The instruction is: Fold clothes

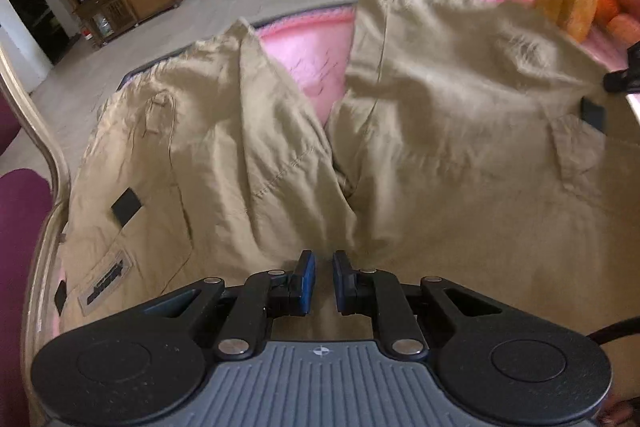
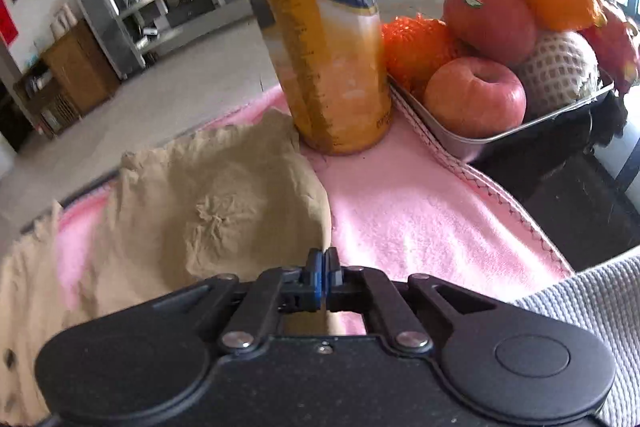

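Note:
Khaki shorts lie spread on a pink towel, legs pointing away, waistband toward me. My left gripper hovers over the crotch area near the waistband, jaws slightly apart with a narrow gap and nothing between them. My right gripper is shut on the edge of the khaki shorts, at the right side of the garment next to bare pink towel. The right gripper also shows at the right edge of the left wrist view.
An orange juice bottle stands on the towel just beyond the shorts. A metal tray of apples and oranges sits to its right. A chair back curves along the left. Grey knitted cloth lies at the right.

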A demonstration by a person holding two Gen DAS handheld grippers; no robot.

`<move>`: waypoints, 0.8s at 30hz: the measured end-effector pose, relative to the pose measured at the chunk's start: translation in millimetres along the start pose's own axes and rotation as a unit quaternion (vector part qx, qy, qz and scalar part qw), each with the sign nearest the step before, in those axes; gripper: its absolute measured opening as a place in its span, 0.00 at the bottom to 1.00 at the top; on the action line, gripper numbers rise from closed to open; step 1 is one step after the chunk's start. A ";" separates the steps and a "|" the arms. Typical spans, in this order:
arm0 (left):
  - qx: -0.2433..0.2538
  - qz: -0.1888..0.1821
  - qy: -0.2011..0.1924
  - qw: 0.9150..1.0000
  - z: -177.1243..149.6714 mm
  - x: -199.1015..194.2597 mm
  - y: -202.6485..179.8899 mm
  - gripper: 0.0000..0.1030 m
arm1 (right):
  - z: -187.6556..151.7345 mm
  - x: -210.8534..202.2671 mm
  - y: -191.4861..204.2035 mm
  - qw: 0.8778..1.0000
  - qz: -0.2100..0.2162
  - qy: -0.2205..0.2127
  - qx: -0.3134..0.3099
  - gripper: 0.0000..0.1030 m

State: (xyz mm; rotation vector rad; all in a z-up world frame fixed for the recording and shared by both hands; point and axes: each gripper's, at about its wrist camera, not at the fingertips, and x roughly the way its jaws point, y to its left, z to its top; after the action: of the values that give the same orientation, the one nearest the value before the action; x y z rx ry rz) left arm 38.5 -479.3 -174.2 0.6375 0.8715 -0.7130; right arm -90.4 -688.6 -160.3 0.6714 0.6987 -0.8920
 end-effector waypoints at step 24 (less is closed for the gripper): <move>0.045 -0.004 -0.066 0.997 91.3 46.6 -28.9 0.15 | 61.3 48.8 -9.3 0.992 0.050 -0.018 0.111 0.30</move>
State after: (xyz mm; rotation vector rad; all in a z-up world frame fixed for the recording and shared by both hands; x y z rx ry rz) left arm 78.3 -578.1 -174.4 0.6603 0.7231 -0.7958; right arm -61.0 -761.7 -163.6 0.8783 0.5322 -0.8942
